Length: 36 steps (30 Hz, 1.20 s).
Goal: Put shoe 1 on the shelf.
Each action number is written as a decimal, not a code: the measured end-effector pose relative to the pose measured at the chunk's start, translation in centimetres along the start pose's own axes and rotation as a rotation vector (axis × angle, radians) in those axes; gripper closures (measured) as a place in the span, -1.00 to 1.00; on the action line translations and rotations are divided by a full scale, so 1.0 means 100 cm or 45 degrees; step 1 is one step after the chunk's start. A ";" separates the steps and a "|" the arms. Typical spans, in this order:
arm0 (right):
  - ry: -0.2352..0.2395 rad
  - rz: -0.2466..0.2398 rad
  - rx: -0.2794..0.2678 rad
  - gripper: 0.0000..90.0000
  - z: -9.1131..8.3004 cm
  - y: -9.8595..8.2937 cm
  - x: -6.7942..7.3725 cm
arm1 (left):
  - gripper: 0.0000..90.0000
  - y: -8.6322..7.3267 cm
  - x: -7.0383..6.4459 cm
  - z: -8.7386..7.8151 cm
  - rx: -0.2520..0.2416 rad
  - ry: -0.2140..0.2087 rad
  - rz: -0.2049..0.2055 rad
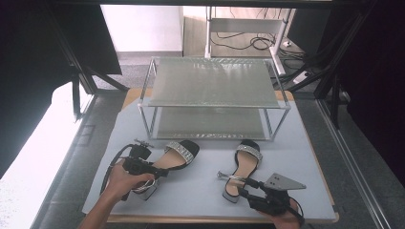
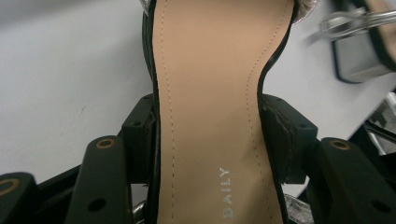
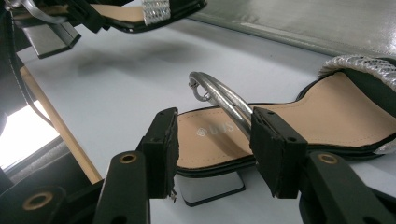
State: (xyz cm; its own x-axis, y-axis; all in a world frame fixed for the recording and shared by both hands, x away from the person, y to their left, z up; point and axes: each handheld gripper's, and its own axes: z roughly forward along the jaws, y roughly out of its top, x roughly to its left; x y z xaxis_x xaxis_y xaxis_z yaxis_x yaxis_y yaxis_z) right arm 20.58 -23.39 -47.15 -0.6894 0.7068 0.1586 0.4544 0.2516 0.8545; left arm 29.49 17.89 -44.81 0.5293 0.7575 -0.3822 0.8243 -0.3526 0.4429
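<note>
Two black block-heel sandals with tan insoles and silver toe straps are on the grey table mat [image 1: 205, 186]. My left gripper [image 1: 160, 171] is shut on the left sandal [image 1: 180, 153] at the narrow waist of its sole [image 2: 210, 70], one pad on each side; its shadow suggests it hangs slightly above the mat. The right sandal [image 1: 246, 162] stands on the mat. My right gripper [image 1: 237, 183] is shut on its heel end [image 3: 215, 135], the pads pressing both edges. The silver ankle strap [image 3: 219, 95] arches up by the right pad.
A two-tier metal-framed shoe rack [image 1: 215, 107] with mesh shelves stands at the back of the mat, both shelves bare. The table's wooden front edge [image 1: 191, 220] runs just below my hands. Dark frame posts flank the table.
</note>
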 end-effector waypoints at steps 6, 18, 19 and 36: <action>-0.005 0.001 -0.011 0.14 -0.001 0.000 0.000 | -0.03 0.005 -0.005 -0.016 -0.074 -0.107 -0.006; -0.011 0.011 -0.018 0.15 -0.002 0.000 -0.002 | -0.03 0.010 -0.007 -0.035 -0.154 -0.200 -0.004; -0.011 0.011 -0.018 0.15 -0.002 0.000 -0.002 | -0.03 0.011 -0.008 -0.037 -0.166 -0.208 -0.006; -0.008 0.018 -0.008 0.15 -0.002 -0.001 -0.004 | -0.03 0.030 -0.019 -0.060 -0.294 -0.325 0.013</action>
State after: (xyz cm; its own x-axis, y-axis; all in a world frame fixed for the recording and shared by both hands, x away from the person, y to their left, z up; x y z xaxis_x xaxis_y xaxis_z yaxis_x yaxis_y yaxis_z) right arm 20.68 -23.83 -47.22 -0.6797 0.7141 0.1677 0.4603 0.2373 0.8555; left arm 29.74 18.65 -37.88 0.5945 0.5821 -0.5547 0.7670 -0.2033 0.6086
